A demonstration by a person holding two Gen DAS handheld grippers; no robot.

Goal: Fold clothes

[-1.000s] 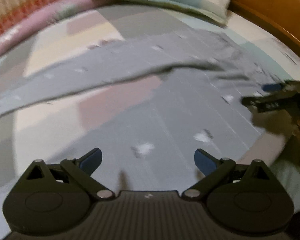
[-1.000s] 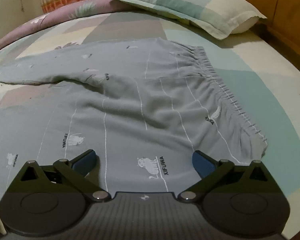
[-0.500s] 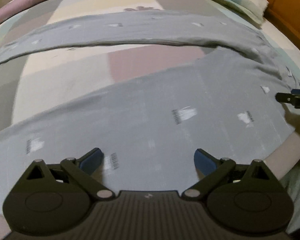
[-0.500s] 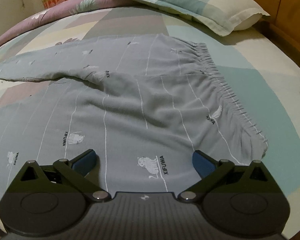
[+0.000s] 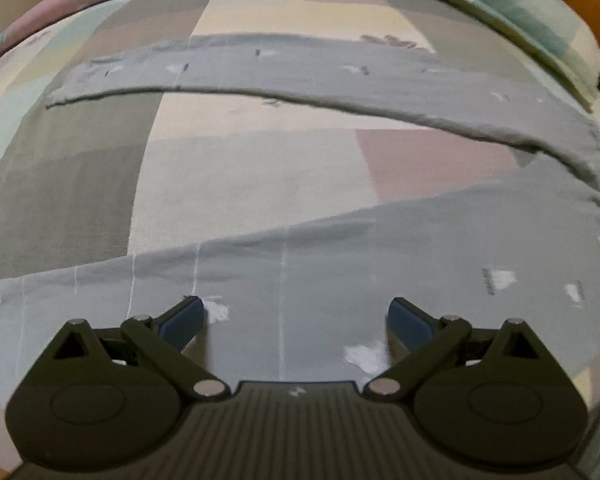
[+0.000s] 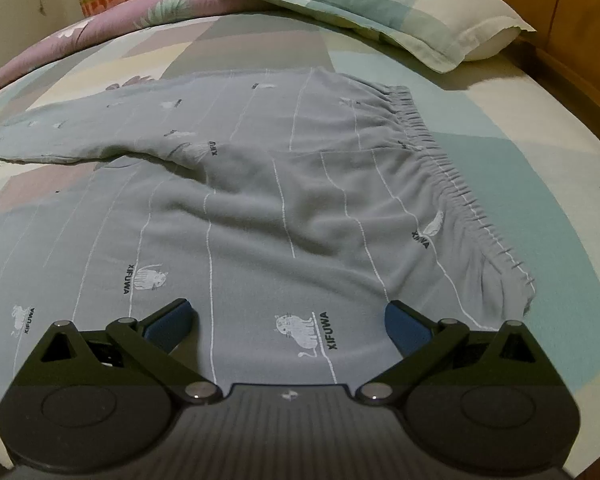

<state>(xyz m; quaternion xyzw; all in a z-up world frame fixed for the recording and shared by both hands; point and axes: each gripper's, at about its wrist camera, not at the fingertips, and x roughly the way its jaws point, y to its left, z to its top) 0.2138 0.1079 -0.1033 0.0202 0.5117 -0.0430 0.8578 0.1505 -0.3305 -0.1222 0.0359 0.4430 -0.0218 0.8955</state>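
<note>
While both my left gripper (image 5: 296, 318) and right gripper (image 6: 288, 320) gaped wide and empty, I read "XIFUWA" on the grey trousers (image 6: 260, 216) spread across the bed (image 6: 540, 168).

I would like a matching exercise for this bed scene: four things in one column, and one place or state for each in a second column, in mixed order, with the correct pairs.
Things
1. grey trousers
2. pillow
3. elastic waistband
4. left gripper

Places or states
A. gathered into small pleats, on the right end of the garment
B. open, over the near trouser leg
C. at the head of the bed, beside the wooden headboard
D. spread on the bedsheet, legs apart in a V

Pairs: 1-D, 2-C, 3-A, 4-B
</note>
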